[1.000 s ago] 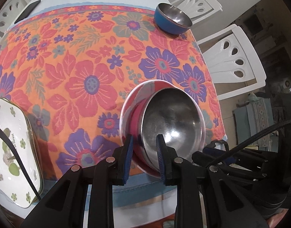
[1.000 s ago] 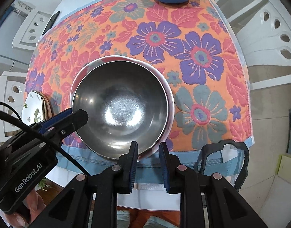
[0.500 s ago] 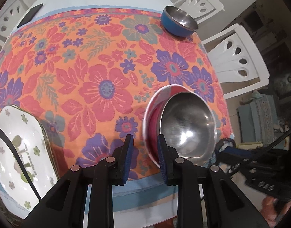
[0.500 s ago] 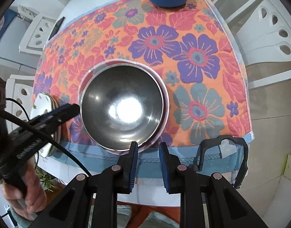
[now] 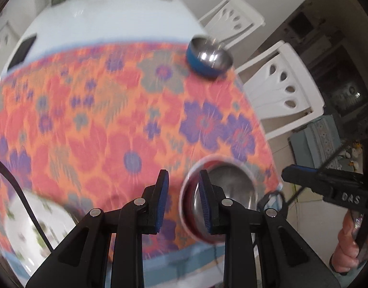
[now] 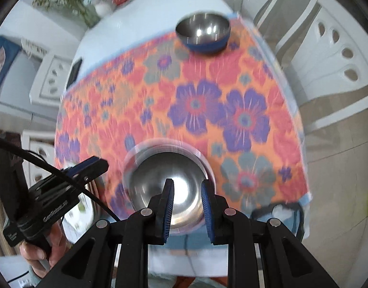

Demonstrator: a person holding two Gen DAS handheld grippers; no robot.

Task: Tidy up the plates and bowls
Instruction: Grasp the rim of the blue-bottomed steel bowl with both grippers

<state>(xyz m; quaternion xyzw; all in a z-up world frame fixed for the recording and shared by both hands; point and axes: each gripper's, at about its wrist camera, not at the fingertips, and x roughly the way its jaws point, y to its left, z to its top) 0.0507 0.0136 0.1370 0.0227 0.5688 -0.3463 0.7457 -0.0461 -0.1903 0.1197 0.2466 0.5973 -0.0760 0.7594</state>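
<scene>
Both tongs are empty, their jaws apart: my left tongs (image 5: 182,198) hover above the flowered cloth (image 5: 92,129) beside the nested bowls (image 5: 222,192), my right tongs (image 6: 186,202) above those bowls. One steel bowl already sits inside the red one near the front edge. I judge the blue bowl (image 6: 203,33), well apart at the far edge, and the flowered plate (image 5: 37,218) at my left still to be sorted
</scene>
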